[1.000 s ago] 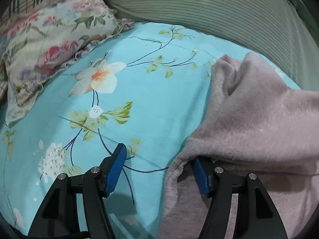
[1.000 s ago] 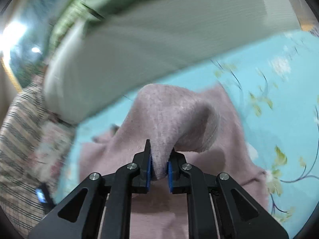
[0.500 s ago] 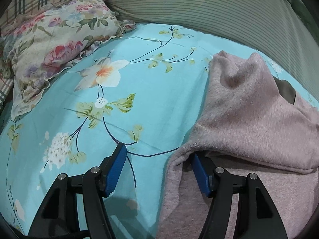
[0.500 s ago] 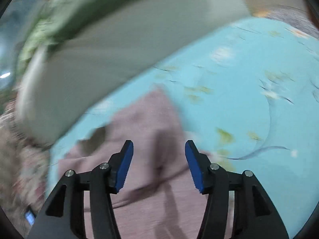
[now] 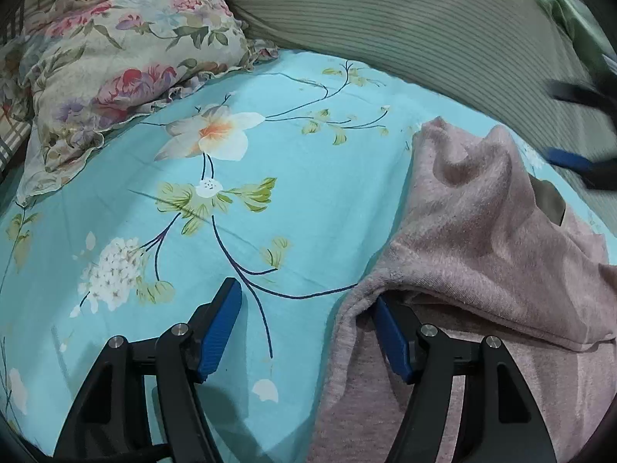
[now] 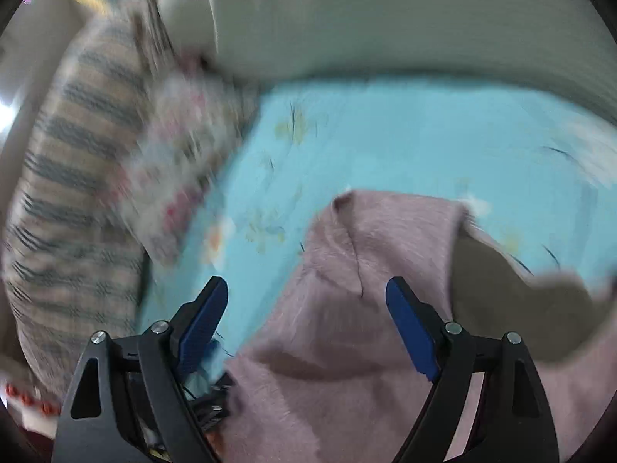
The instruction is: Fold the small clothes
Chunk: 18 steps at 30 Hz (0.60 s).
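A pink fleece garment (image 5: 482,239) lies folded over on the turquoise floral bedsheet (image 5: 270,193), at the right of the left wrist view. My left gripper (image 5: 308,324) is open; its right finger (image 5: 389,332) is tucked under the garment's folded edge, its left finger over bare sheet. In the blurred right wrist view the garment (image 6: 370,308) lies below my open, empty right gripper (image 6: 308,320), with a dark inner patch (image 6: 501,301) at right. The right gripper also shows in the left wrist view (image 5: 578,162) at the far right.
A floral pillow (image 5: 115,65) lies at the back left and a green striped bolster (image 5: 424,31) along the back. A striped plaid cloth (image 6: 69,193) lies at the left in the right wrist view.
My right gripper let go of the pink garment, opened wide and swung away; the lifted fold dropped onto the garment. My left gripper stayed open in place.
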Available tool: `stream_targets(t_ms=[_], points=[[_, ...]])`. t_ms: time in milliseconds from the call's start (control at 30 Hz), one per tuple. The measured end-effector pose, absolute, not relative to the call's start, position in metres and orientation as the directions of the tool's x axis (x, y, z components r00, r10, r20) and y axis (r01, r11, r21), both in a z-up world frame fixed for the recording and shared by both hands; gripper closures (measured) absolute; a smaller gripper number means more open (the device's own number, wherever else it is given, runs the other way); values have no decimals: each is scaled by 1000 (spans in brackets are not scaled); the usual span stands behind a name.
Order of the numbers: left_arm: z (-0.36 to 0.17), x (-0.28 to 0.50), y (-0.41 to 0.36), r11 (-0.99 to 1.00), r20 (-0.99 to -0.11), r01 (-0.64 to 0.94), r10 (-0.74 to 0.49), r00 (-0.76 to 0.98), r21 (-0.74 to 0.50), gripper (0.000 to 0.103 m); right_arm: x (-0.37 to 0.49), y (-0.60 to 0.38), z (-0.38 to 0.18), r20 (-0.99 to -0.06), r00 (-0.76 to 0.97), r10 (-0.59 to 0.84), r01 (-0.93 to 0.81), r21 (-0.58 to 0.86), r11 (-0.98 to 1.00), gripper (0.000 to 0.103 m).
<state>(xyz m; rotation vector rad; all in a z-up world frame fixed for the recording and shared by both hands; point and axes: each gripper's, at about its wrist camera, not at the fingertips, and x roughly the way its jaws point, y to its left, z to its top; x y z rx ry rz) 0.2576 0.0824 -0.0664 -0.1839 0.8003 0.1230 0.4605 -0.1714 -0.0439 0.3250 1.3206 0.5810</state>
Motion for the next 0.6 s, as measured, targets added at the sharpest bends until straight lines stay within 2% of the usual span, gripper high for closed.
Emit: stream_targets(t_ms=[67,133,200,300,367,500,600], points=[[-67,257,83,976,-715,-180,38,698,-123,34,475,-144,-69,-838,-18,545,-235,534,812,18],[-66,255,85,975,-704,-178,31,710,-136,34,477,-120,-84,-770,-143,622,-266,635,725,18],[-67,252,89,970,-684,-175,14,730,-167,34,481,-101,-84,-673,-176,718,-289,733,616,18],[-67,250,92,965,-668,-177,2,744,-194,34,499,-94,-81,-521,-22,853,-263,826,498,17],[-68,249,93,962,-658,-176,-4,753,-207,34,509,-100,-91,-480,87,873,-193,852,487,17],[-69,248,104,945,-642,-188,-30,766,-267,34,499,-139,-94,-492,325,808,-57,842,536,20],[-69,247,110,934,-639,-183,-60,767,-307,34,485,-162,-68,-570,430,701,-46,761,647,19]])
